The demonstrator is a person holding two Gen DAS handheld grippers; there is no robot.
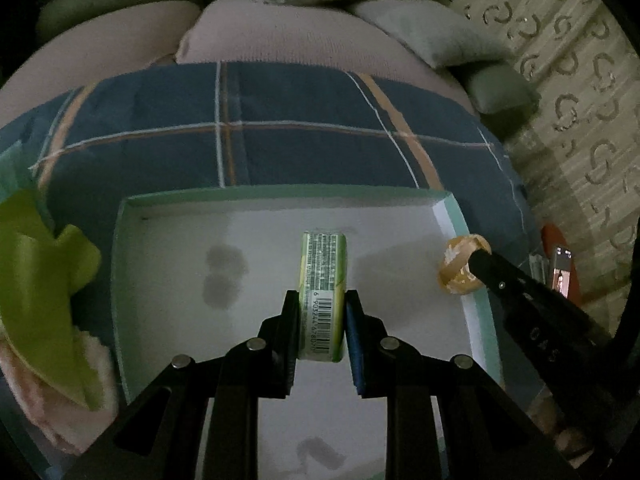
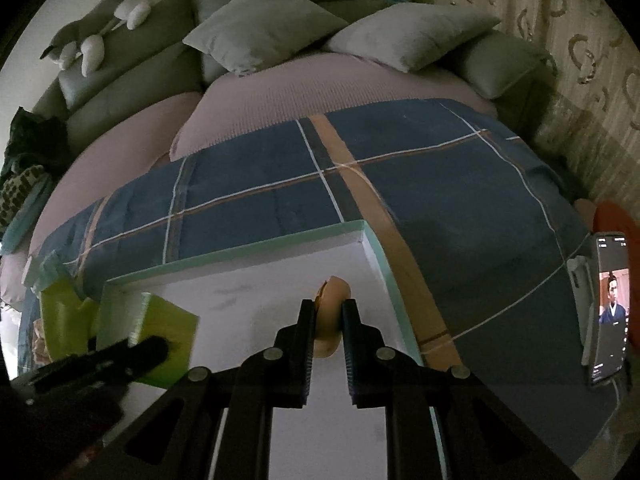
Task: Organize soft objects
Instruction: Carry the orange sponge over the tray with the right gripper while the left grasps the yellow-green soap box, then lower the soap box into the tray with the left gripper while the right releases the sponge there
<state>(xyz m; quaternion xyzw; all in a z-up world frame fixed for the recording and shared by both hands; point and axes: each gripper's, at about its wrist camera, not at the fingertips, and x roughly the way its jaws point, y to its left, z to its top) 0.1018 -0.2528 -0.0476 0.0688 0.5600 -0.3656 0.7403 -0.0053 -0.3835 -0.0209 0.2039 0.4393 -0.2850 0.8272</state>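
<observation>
At the far left of the left wrist view, a crumpled lime-green cloth point(image 1: 44, 272) and a pale pink soft item point(image 1: 52, 408) lie on the blue plaid blanket point(image 1: 280, 148), outside the shallow white box point(image 1: 456, 216) with mint-green edges; by the look of it, they are yet to be sorted. At centre frame, the left gripper point(image 1: 322, 304) has its jaws narrowed onto a green tissue pack point(image 1: 323, 276), held on edge with the barcode facing the lens, above the white floor of the box. The floor shows only faint grey smudges and no item at rest, so the tidying seems at an early stage. The pack is a slim wrapped block, printed in fine text, its wrapper slightly pinched between the pads.

Toward the right of that frame, the right gripper point(image 1: 472, 264) clamps a tan, bun-shaped squishy toy point(image 1: 460, 264) near the box's right rim. The right wrist view shows its jaws drawn close on the toy point(image 2: 330, 320) over the box's right corner point(image 2: 372, 252). The toy is rounded, with pale flecks along its seam. A phone point(image 2: 610, 308) stands propped at right.
</observation>
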